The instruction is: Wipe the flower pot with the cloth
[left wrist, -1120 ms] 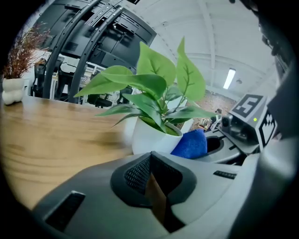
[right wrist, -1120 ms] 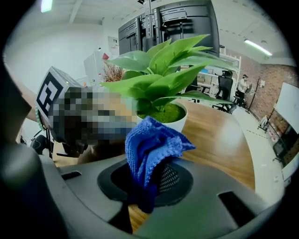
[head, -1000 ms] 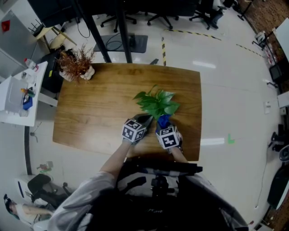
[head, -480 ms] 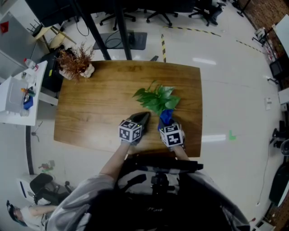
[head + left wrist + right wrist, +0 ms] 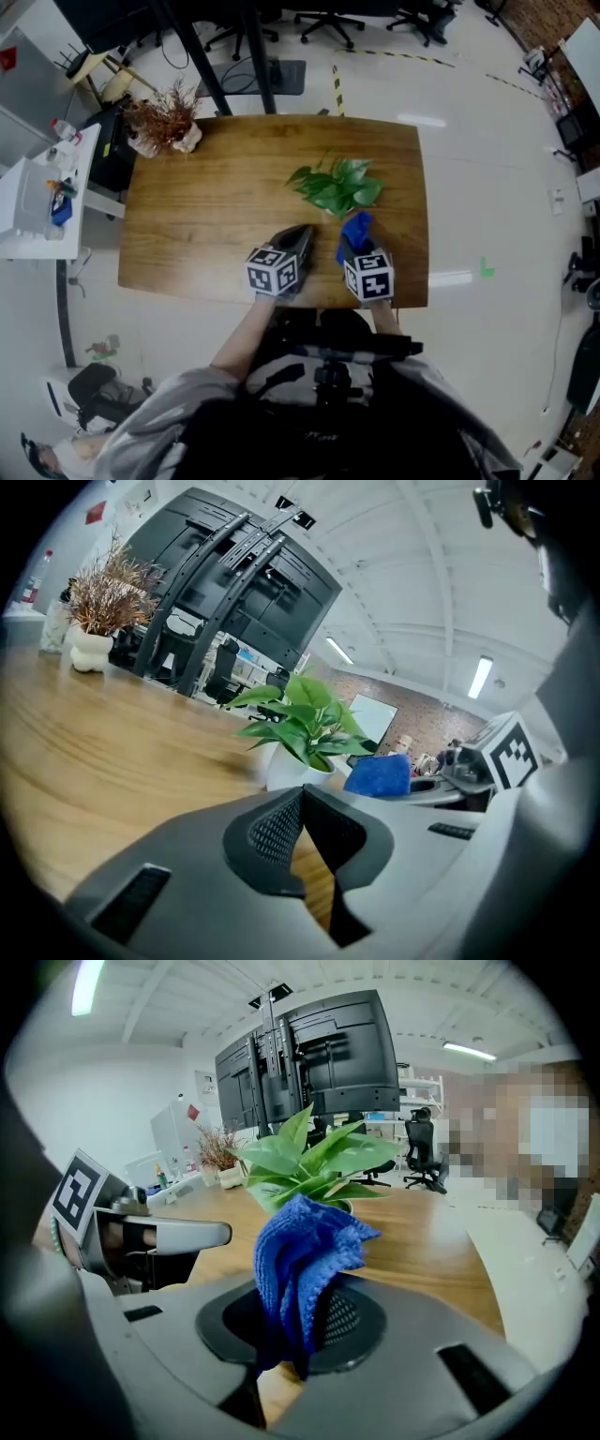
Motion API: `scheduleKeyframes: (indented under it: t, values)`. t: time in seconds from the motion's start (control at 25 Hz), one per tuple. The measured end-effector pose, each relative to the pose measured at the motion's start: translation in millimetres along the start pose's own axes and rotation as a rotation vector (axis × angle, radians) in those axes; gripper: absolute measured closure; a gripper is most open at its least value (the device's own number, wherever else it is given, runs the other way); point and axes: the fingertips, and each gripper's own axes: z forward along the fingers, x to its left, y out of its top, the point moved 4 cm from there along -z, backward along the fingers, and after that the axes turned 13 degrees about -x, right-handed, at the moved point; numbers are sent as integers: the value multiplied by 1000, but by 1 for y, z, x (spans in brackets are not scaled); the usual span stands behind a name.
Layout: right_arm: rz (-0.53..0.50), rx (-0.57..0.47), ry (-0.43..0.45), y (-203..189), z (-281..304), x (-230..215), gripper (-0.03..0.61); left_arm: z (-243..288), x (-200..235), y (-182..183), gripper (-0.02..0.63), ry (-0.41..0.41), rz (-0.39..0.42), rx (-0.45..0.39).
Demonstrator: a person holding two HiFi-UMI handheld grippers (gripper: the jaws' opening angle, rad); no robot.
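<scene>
The soft cloth (image 5: 302,1269) hangs limp, pinched in the right gripper (image 5: 298,1335), while the left gripper (image 5: 302,803) is closed on nothing; the pot (image 5: 289,772), right of the tabletop's (image 5: 206,216) middle, looks light and tippable, best steadied at its rim.

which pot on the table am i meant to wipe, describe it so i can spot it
Find the wooden table; on its right half, just beyond the blue cloth, stands a white pot. It carries fresh green leaves, unlike the other pot at the far-left corner, which holds dry brown stems.
</scene>
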Motion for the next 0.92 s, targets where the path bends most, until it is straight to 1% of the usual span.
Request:
scheduleKeyframes:
  t: [0.16, 0.28, 0.52, 0.72, 0.92]
  values:
    - [-9, -11, -10, -1, -7, 7, 500, -10, -9, 4, 613, -12, 0, -18]
    - [-14, -21, -2, -1, -13, 10, 500, -15, -16, 6, 612, -13, 8, -23]
    - [-43, -35, 46, -4, -24, 11, 500, -22, -32, 5, 612, 27, 12, -56]
    - [-66, -30, 99, -10, -41, 11, 500, -29, -57, -2, 614, 66, -6, -96]
    - [-82, -39, 125, -18, -64, 5, 500, -35, -86, -14, 612, 85, -8, -102]
